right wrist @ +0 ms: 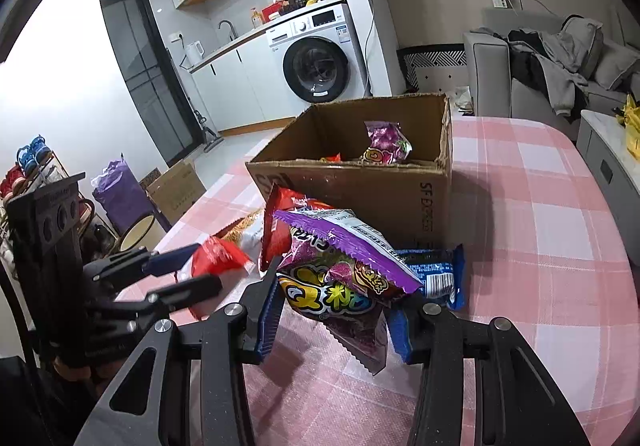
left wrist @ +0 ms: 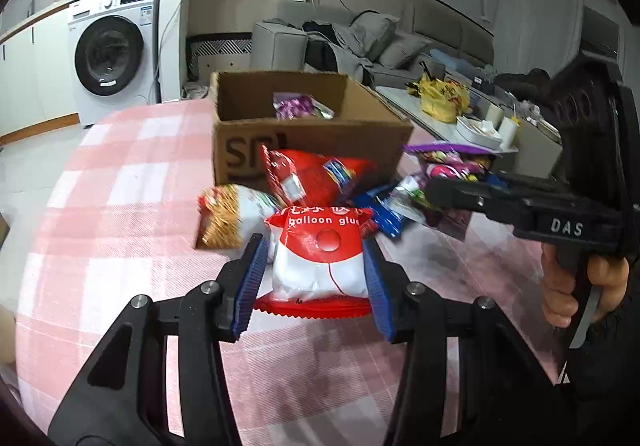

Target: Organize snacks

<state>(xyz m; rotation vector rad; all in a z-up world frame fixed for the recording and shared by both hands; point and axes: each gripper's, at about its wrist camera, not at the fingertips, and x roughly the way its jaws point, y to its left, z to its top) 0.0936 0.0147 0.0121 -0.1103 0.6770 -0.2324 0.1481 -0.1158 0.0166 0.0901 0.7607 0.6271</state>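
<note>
My left gripper [left wrist: 316,246] is shut on a red and white "balloon glue" packet [left wrist: 320,258], lifted above the pink checked tablecloth [left wrist: 120,206]. My right gripper [right wrist: 336,306] is shut on a purple candy bag [right wrist: 344,278], held just over the cloth; it also shows in the left wrist view as the right gripper [left wrist: 436,186]. Behind both stands an open cardboard box [right wrist: 360,190] with a purple bag [right wrist: 386,144] inside. A red snack bag [left wrist: 316,174], a noodle-print bag [left wrist: 228,218] and a blue packet [right wrist: 436,270] lie in front of the box.
The table's round edge falls away on the left; a washing machine [left wrist: 112,54] and counter stand beyond it. A grey sofa [left wrist: 360,38] and a low table with a yellow bag [left wrist: 440,98] are to the right. A hand [left wrist: 576,286] grips the right tool.
</note>
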